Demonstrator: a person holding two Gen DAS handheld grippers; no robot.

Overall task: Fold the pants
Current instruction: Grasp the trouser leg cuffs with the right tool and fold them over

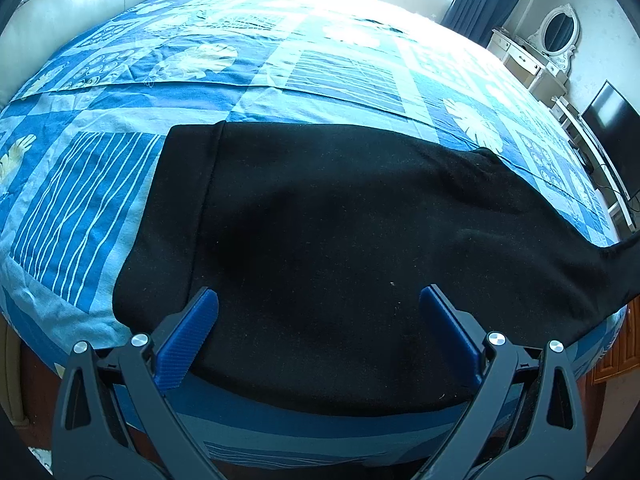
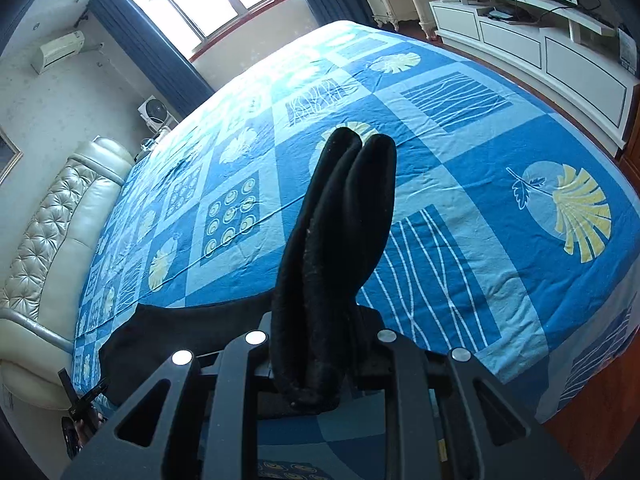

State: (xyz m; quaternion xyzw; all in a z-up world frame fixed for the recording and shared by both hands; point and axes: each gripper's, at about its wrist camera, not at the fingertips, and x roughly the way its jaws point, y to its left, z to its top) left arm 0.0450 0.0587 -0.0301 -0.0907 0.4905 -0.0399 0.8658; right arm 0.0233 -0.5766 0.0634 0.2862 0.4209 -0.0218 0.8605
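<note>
Left wrist view: the black pants [image 1: 340, 240] lie flat on the blue patterned bedsheet [image 1: 80, 184] near the bed's near edge. Their right end runs out of frame, and the near hem is partly hidden behind the tool. The left gripper [image 1: 319, 298] hovers over the fabric with its blue fingers [image 1: 188, 336] spread wide, gripping nothing. A dark television [image 1: 612, 128] at far right is cut off.

Right wrist view: the right gripper [image 2: 320, 340] is closed on a bunched fold of the pants [image 2: 336, 240], which stands up and hides the fingertips. More black cloth lies on the bedsheet [image 2: 460, 152] at near left. A padded headboard [image 2: 56, 232] sits far left. No writing is legible.
</note>
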